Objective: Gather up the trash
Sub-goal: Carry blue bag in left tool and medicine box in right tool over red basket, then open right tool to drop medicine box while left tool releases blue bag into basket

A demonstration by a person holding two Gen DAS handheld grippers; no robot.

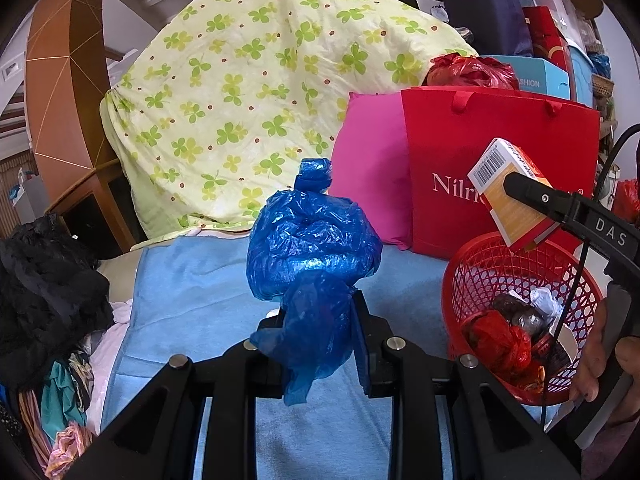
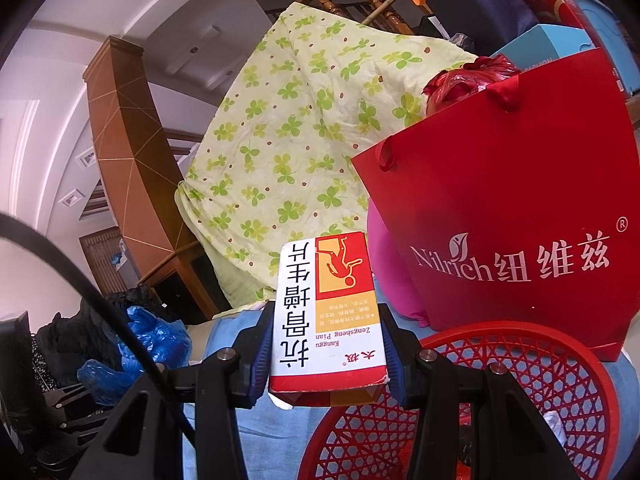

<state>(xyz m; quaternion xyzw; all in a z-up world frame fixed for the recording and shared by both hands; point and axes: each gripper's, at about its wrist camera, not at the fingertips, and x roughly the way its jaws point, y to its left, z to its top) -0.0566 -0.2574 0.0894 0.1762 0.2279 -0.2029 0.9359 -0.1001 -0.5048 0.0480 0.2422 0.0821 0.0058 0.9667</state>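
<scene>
Red mesh basket point(image 1: 520, 280), lower right of the left-wrist frame, is receiving trash. Right tool point(image 2: 326, 354) is gripping a medicine box point(image 2: 326, 312) above its rim; lower before releasing. Left tool point(image 1: 316, 328) is pinching a blue plastic bag point(image 1: 312, 240), waiting at centre frame.

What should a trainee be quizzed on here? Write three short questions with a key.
1. True or false: the left gripper is shut on the blue plastic bag.
2. What does the right gripper hold: (a) medicine box, (b) pink cushion, (c) black cloth?
3. Which container already has trash in it?

Key: 1 true. 2 (a), the medicine box. 3 the red mesh basket.
</scene>
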